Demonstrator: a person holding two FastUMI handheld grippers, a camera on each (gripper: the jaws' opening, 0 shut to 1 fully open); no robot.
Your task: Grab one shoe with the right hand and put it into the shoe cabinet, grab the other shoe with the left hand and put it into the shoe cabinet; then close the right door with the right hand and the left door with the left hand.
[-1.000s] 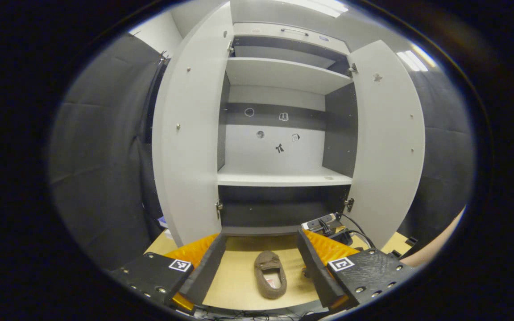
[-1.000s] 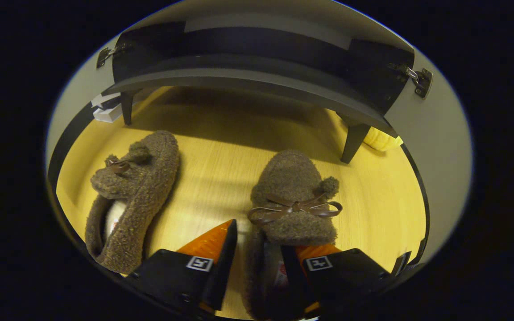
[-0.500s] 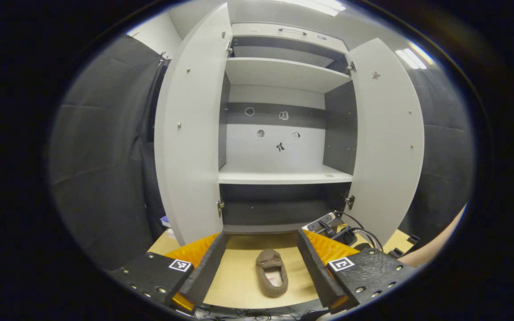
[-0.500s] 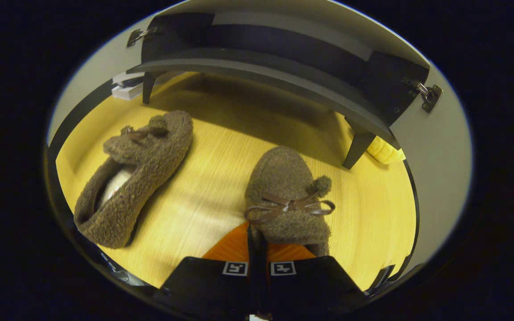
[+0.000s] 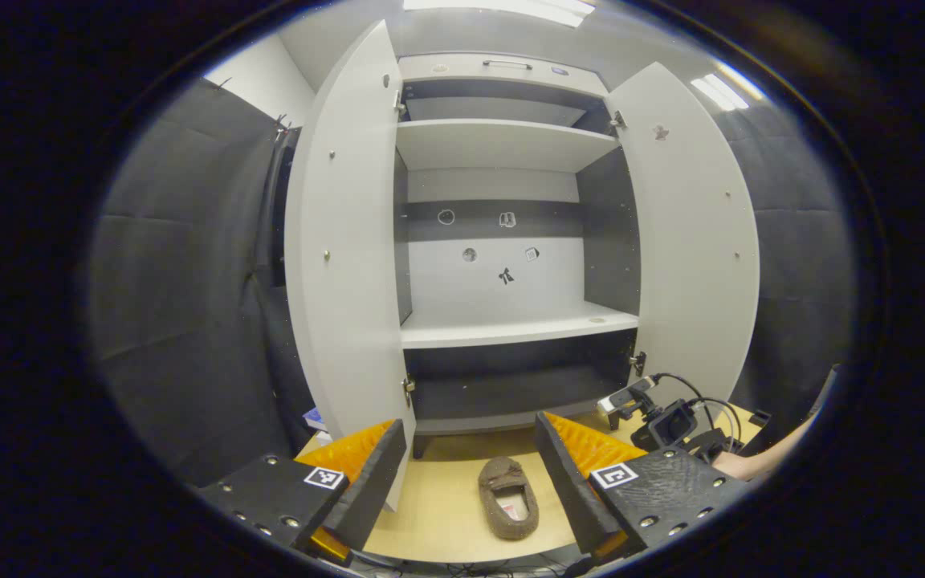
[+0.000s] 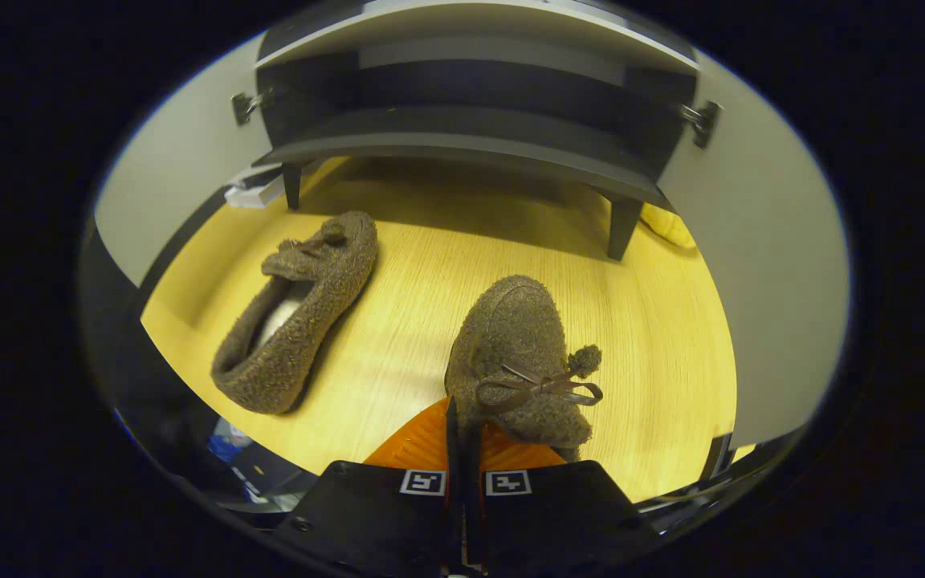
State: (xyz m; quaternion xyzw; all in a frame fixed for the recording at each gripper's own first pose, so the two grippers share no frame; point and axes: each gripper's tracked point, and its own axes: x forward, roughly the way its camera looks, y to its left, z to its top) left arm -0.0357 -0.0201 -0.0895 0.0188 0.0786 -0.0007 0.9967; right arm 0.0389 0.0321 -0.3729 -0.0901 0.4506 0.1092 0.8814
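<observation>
A fuzzy brown shoe with a bow (image 6: 520, 353) hangs above the wooden floor, my right gripper (image 6: 462, 417) shut on its opening edge. The second brown shoe (image 6: 302, 309) lies on the floor to its left, toe toward the cabinet. In the left gripper view that shoe (image 5: 508, 498) lies between the fingers of my open left gripper (image 5: 470, 449), well below and ahead of them. The shoe cabinet (image 5: 511, 329) stands ahead with both doors wide open, left door (image 5: 346, 257) and right door (image 5: 691, 241). The right gripper (image 5: 655, 405) and a forearm show at lower right.
The cabinet's dark base (image 6: 470, 144) stands on short legs (image 6: 621, 233) just beyond the shoes. A white block (image 6: 258, 193) lies by the left leg, and a yellow object (image 6: 667, 225) lies behind the right leg. Black cloth walls flank the cabinet.
My right gripper closed on the shoe and has lifted it off the floor and drawn back. My left gripper has pulled back slightly and stays open.
</observation>
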